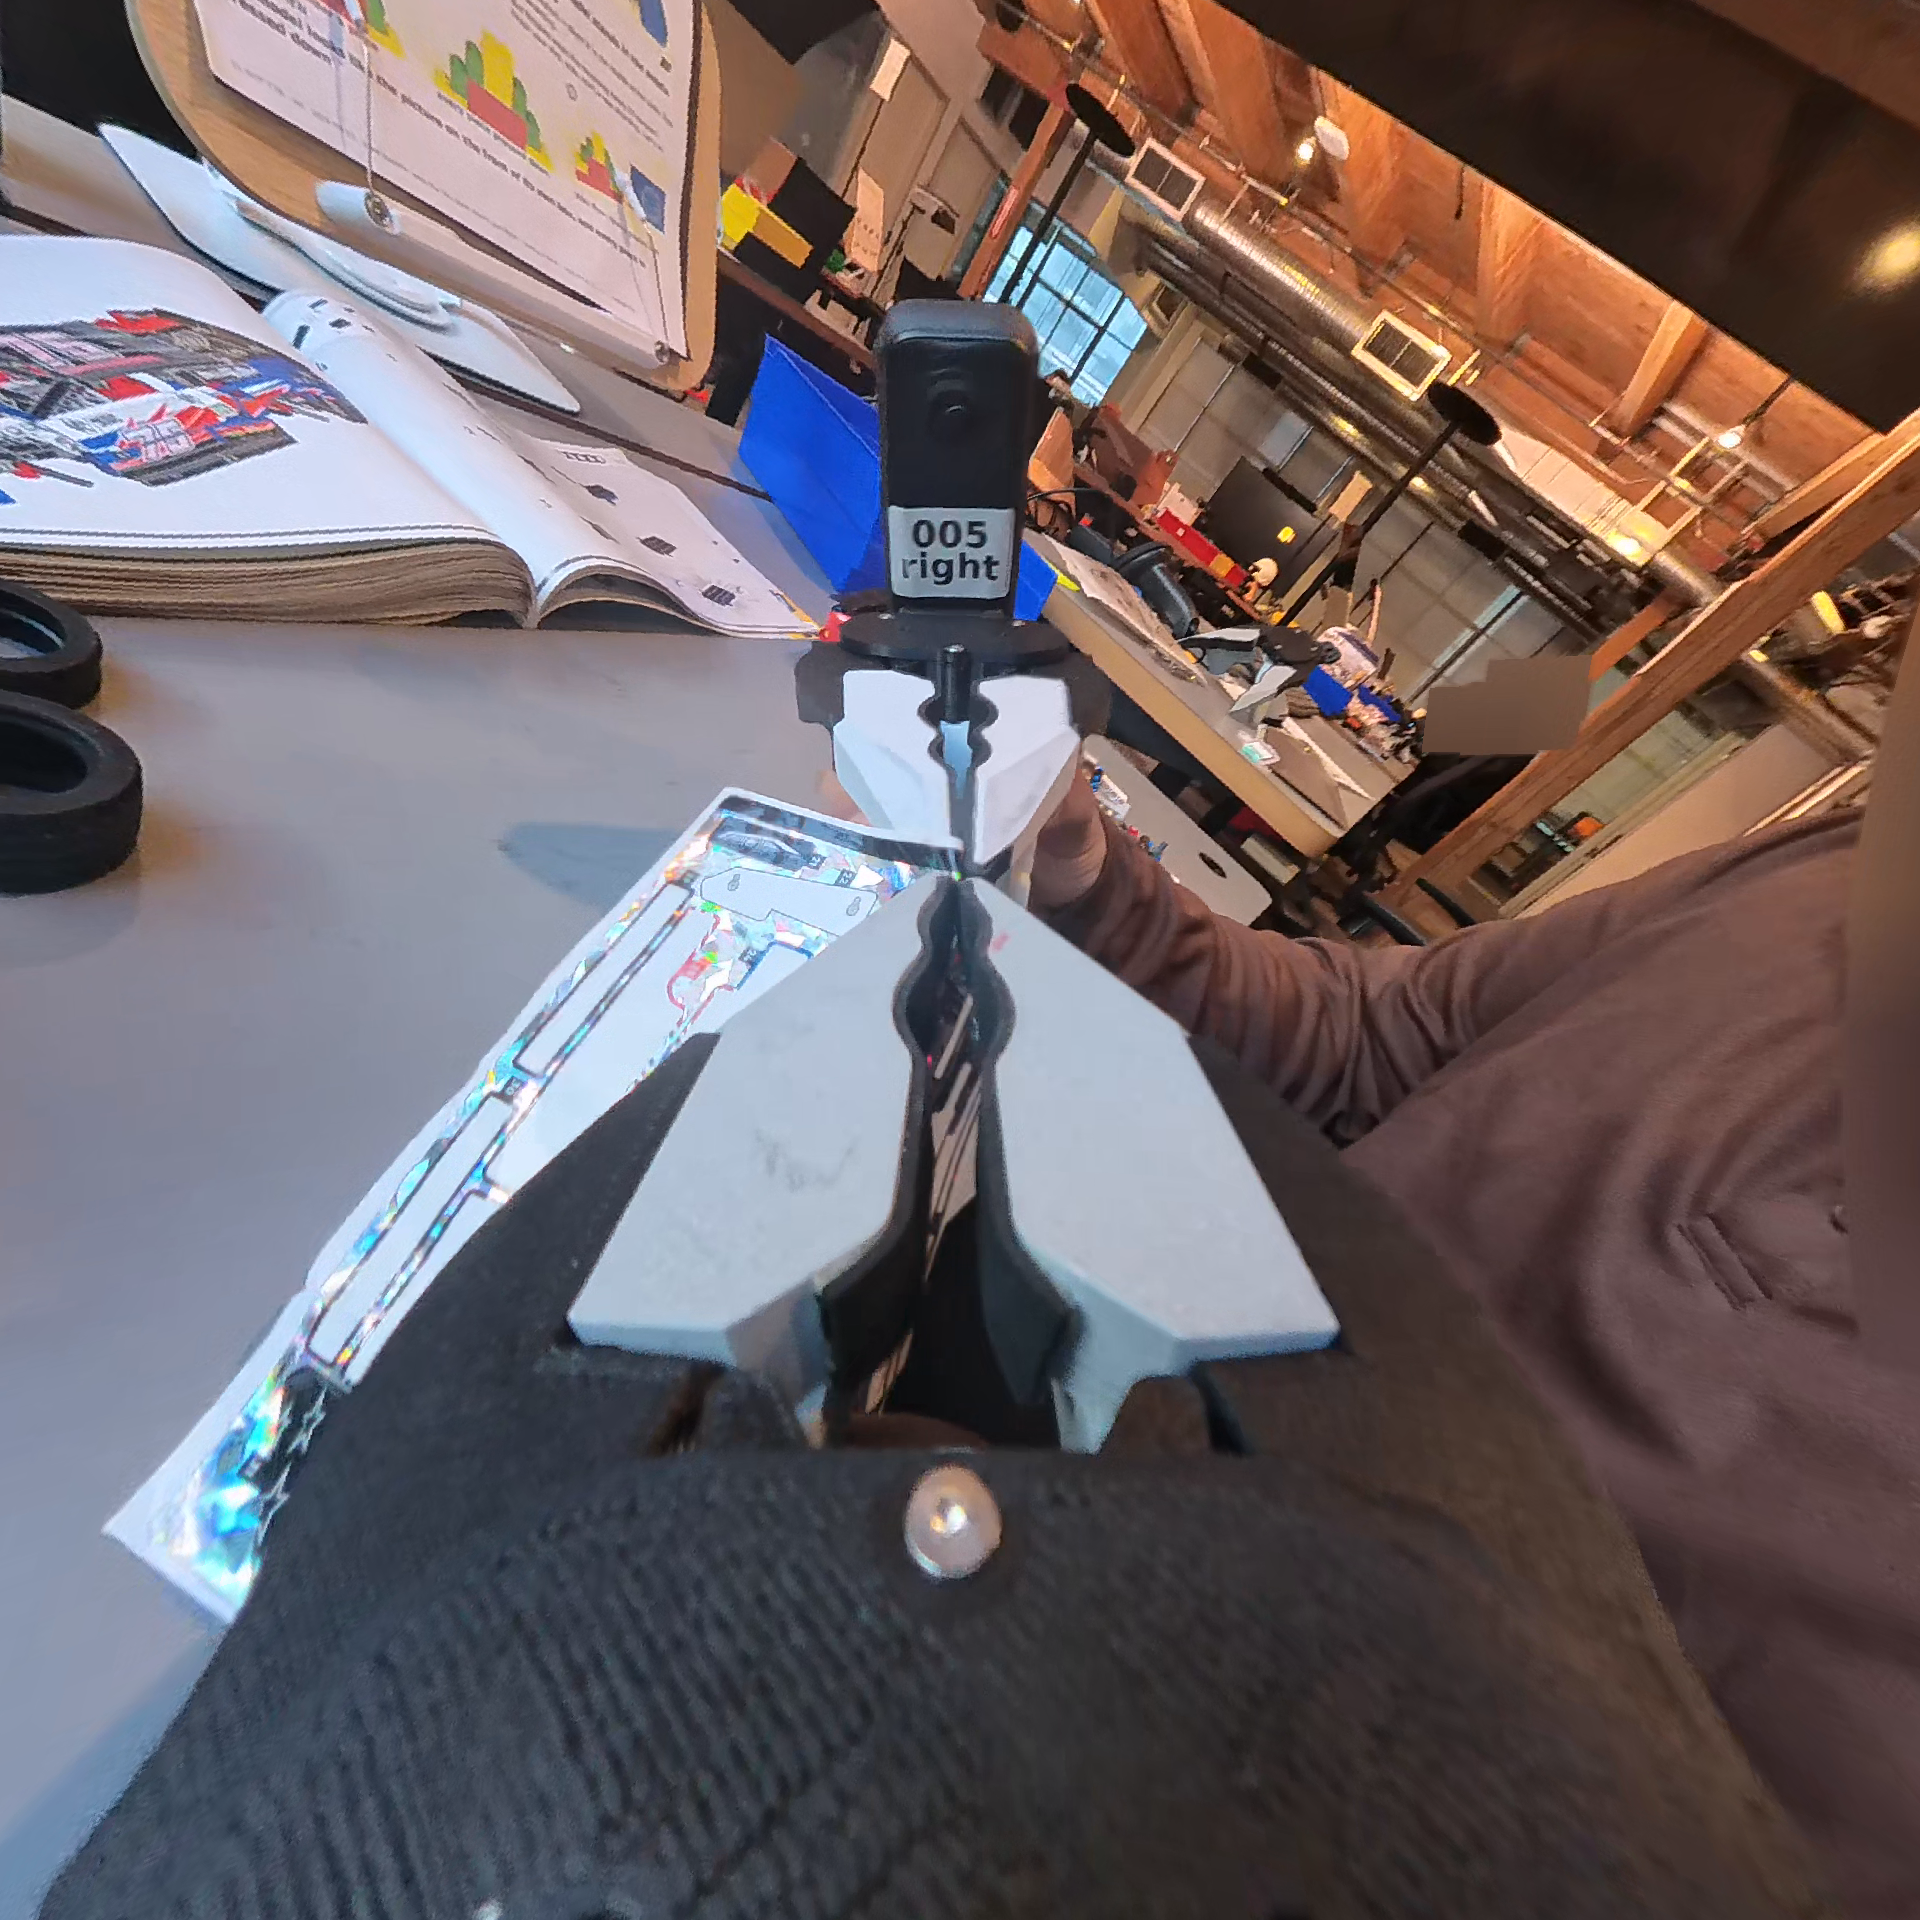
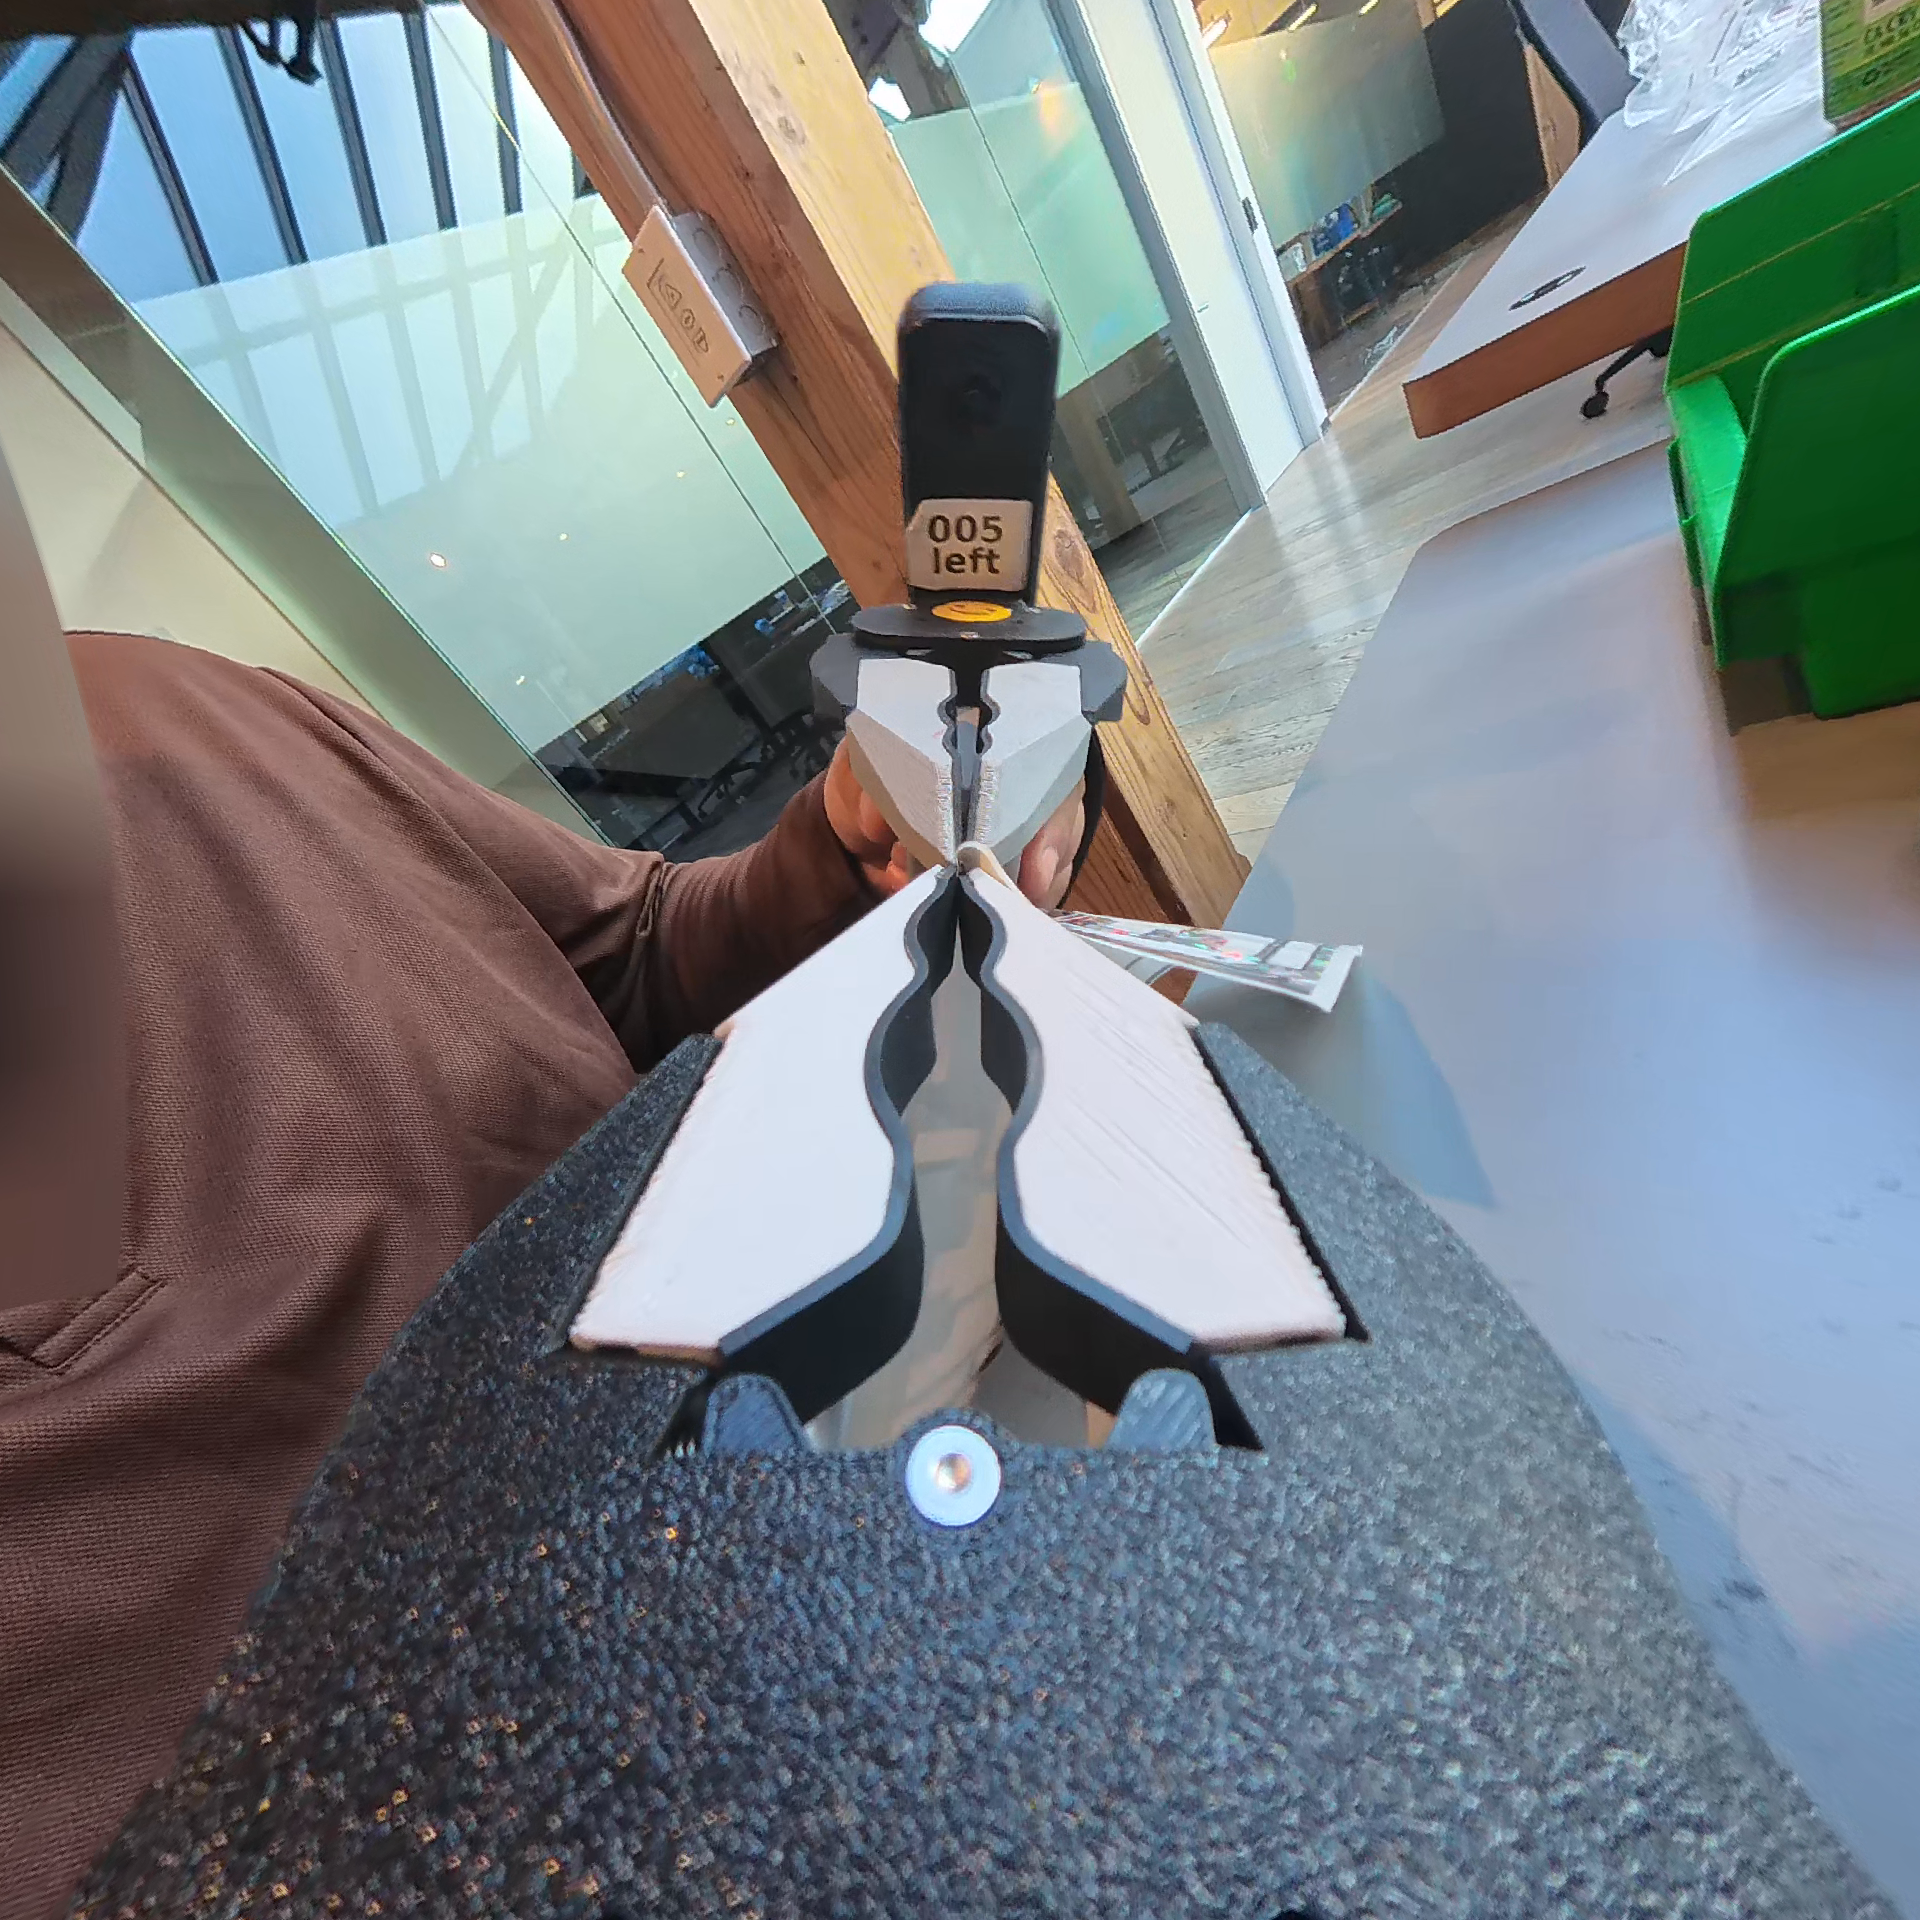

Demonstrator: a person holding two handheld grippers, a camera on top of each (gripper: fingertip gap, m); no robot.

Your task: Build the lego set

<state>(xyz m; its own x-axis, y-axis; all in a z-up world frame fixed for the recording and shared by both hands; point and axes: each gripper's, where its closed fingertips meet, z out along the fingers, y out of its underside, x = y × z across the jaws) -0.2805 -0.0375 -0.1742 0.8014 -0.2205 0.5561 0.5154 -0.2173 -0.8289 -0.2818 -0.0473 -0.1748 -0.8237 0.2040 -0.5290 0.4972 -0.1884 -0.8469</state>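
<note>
A: What do the two grippers hold?

B: The left gripper [image 1: 961, 883] and the right gripper [image 2: 954, 873] meet tip to tip above the grey table [image 1: 312, 935]. Both are closed, fingertips pressed together, on the same thing: a sticker sheet [image 1: 582, 1039], white with holographic foil outlines.

A: Where does the sheet lie?

B: It hangs between the two tool tips at one end and slopes down along the left gripper's side toward the table. From the right wrist view, the sheet [image 2: 1216, 951] juts out to one side of the pinch point, above the table edge [image 2: 1558, 935].

A: And the rest of the set?

B: An open instruction book [image 1: 312, 499] rests on the table, well apart from the grippers. Two black tyres [image 1: 52, 790] sit near the book. A blue bin [image 1: 821, 457] stands beyond it; green bins [image 2: 1808, 499] stand across the table.
</note>
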